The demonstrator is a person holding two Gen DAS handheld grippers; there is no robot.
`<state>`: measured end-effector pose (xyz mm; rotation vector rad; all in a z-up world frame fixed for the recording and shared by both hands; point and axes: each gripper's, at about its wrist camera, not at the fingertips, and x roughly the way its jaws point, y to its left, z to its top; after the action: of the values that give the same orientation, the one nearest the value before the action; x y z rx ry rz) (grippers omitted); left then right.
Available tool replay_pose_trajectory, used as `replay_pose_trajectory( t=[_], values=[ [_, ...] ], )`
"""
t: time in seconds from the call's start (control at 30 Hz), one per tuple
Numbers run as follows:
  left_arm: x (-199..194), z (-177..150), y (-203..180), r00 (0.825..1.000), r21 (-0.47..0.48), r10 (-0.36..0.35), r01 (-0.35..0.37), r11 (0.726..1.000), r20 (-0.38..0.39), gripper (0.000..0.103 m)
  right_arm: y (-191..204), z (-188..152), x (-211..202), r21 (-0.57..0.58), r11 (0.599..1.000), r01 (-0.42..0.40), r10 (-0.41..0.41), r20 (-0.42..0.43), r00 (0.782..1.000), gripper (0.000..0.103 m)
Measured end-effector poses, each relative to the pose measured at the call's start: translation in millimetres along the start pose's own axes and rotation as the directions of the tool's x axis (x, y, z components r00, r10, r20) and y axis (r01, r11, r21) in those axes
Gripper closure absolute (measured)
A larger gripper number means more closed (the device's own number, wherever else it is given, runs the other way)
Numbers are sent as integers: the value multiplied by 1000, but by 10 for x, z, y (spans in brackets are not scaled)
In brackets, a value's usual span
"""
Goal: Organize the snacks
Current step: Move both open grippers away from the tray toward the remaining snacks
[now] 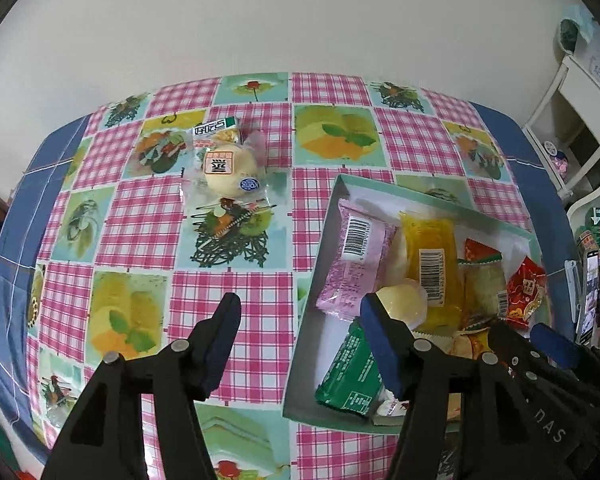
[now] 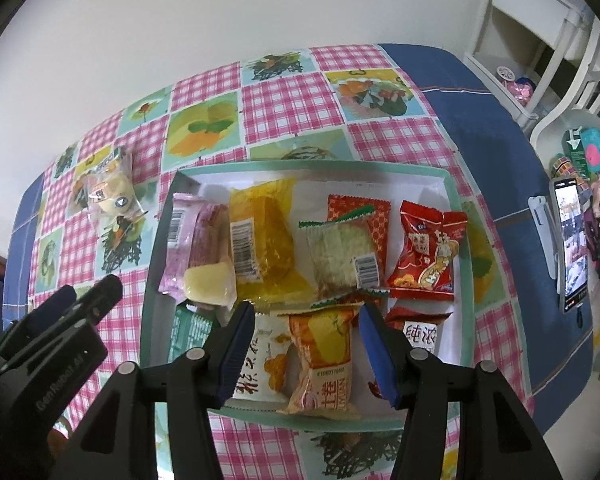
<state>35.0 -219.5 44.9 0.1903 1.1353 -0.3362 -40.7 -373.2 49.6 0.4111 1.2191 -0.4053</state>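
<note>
A shallow white box with a green rim (image 2: 160, 240) (image 1: 312, 300) lies on the checked tablecloth and holds several wrapped snacks: pink (image 2: 180, 236), yellow (image 2: 260, 240), clear green-edged (image 2: 340, 252), red (image 2: 428, 252), orange (image 2: 324, 360). Two snacks lie outside it on the cloth: a round bun in clear wrap (image 1: 228, 172) (image 2: 108, 196) and a small green-labelled pack (image 1: 216, 130) behind it. My left gripper (image 1: 300, 344) is open and empty above the box's left edge. My right gripper (image 2: 306, 354) is open and empty over the orange pack at the box's near side.
The table (image 2: 480, 140) has a blue border and ends near a white wall at the back. A white shelf unit (image 2: 540, 20) and a phone on a stand (image 2: 570, 240) are to the right of the table.
</note>
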Motion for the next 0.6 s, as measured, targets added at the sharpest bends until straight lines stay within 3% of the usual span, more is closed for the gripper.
replay_pose_trajectory(
  t=[0.13, 0.23, 0.3, 0.53, 0.6],
  values=[
    [-2, 13, 4, 1000, 5, 7, -7, 1000, 2, 39, -8, 13, 13, 3, 1000, 4, -4, -3, 1000, 45],
    [25, 13, 29, 1000, 5, 19, -19, 1000, -1, 19, -4, 20, 32, 3, 1000, 10, -10, -8, 1000, 42],
    [45, 16, 40, 999, 6, 41, -41, 999, 1, 14, 2, 21, 48, 3, 1000, 13, -13, -11, 1000, 31],
    [98, 23, 152, 996, -15, 89, -89, 996, 4, 6, 39, 24, 88, -10, 1000, 26, -26, -10, 1000, 16],
    [106, 29, 187, 995, -25, 97, -97, 995, 4, 6, 53, 27, 93, -17, 999, 30, -30, -6, 1000, 7]
  ],
)
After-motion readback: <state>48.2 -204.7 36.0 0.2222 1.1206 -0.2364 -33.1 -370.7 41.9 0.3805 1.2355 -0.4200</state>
